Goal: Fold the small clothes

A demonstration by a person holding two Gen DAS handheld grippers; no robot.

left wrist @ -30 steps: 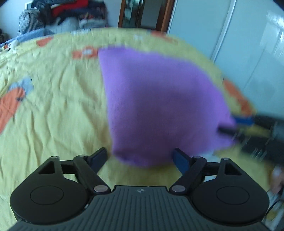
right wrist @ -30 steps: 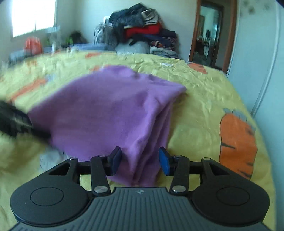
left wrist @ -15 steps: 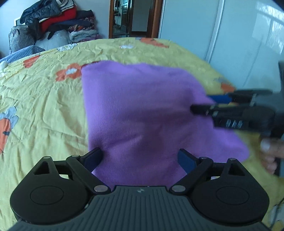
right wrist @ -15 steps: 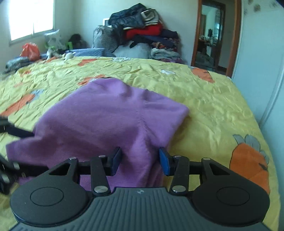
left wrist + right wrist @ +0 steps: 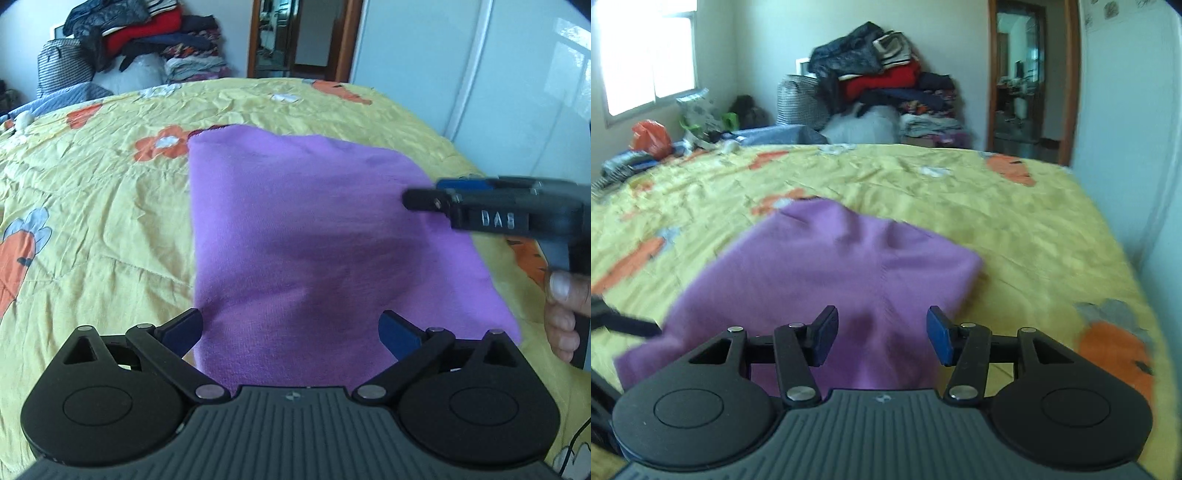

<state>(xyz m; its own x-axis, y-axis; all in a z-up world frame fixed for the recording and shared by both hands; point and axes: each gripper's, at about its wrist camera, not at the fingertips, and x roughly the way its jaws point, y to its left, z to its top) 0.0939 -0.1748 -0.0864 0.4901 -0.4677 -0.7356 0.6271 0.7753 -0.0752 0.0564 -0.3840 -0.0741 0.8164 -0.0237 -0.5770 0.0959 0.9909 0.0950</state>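
Purple knit garment [image 5: 325,236], folded flat into a rough rectangle, lying on yellow quilted bed cover [image 5: 96,206] toward the near right side of the bed. Soft, light, limp; no stiffness, will sag and drape the moment a corner lifts. Slightly fuzzy surface, so decent grip, low slip risk. Not fragile.

Left gripper [image 5: 291,332]: jaws just opened, now spread wide, near edge of the cloth between them, pads not pressing. Right gripper [image 5: 882,336]: jaws also just opened, about half spread, cloth below and between, no pinch visible. Seen from the left wrist view as a black tool over the right edge, a hand [image 5: 565,306] behind it.

Best hold, probably: two corners of one short edge, pinching all layers together so the fold doesn't split. Left long edge straight and clean; far edge slightly rumpled.

Room: plenty of bare cover to the left and beyond. Right bed edge near the cloth, white wardrobe [image 5: 480,62] just past it; tight on that side. Clothes pile [image 5: 879,85] well apart at the far wall.
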